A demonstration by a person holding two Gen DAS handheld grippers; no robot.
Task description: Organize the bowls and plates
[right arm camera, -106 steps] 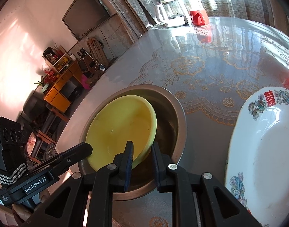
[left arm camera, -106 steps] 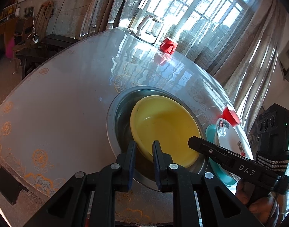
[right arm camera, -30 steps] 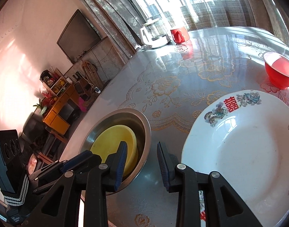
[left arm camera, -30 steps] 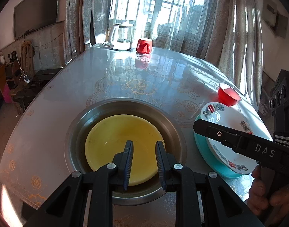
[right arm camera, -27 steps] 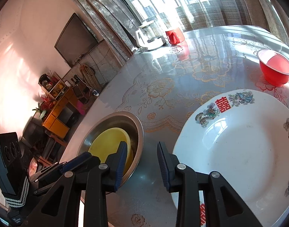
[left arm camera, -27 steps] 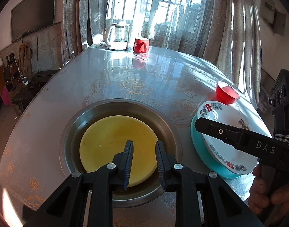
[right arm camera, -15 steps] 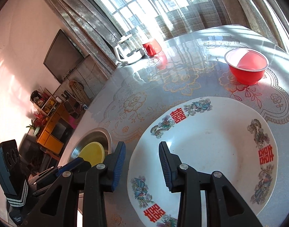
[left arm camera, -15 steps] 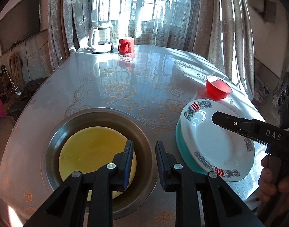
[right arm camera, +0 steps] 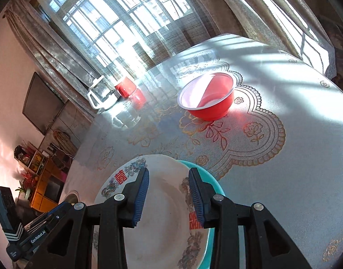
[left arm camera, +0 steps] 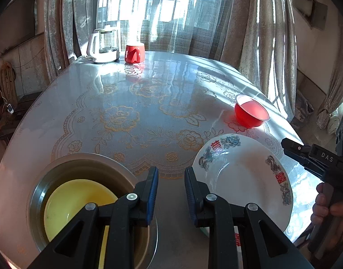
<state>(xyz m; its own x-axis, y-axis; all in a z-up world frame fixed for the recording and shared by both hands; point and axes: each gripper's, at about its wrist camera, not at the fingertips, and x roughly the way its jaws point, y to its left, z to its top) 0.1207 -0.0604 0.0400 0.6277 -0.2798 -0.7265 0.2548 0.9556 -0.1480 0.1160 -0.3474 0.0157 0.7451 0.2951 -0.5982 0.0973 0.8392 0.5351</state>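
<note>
A yellow plate (left arm camera: pixel 72 204) lies inside a steel basin (left arm camera: pixel 81 161) at the table's near left. A white plate with red characters (left arm camera: pixel 243 179) rests on a teal plate (right arm camera: pixel 205 174) at the near right; it also shows in the right wrist view (right arm camera: pixel 167 213). A red plastic bowl (left arm camera: pixel 250 112) stands beyond it, also in the right wrist view (right arm camera: pixel 207 98). My left gripper (left arm camera: pixel 171 183) is open and empty, between basin and white plate. My right gripper (right arm camera: pixel 168 190) is open and empty, above the white plate.
A glass kettle (left arm camera: pixel 104 44) and a red mug (left arm camera: pixel 134 52) stand at the table's far edge by the curtained window. The table (left arm camera: pixel 149 103) has a glossy floral cover. Shelves and a wall television (right arm camera: pixel 41 103) lie to the left.
Both grippers let go of the yellow plate in the basin, opened, and swung right. The left one now sits between basin and white plate; the right one is over the white plate, facing the red bowl.
</note>
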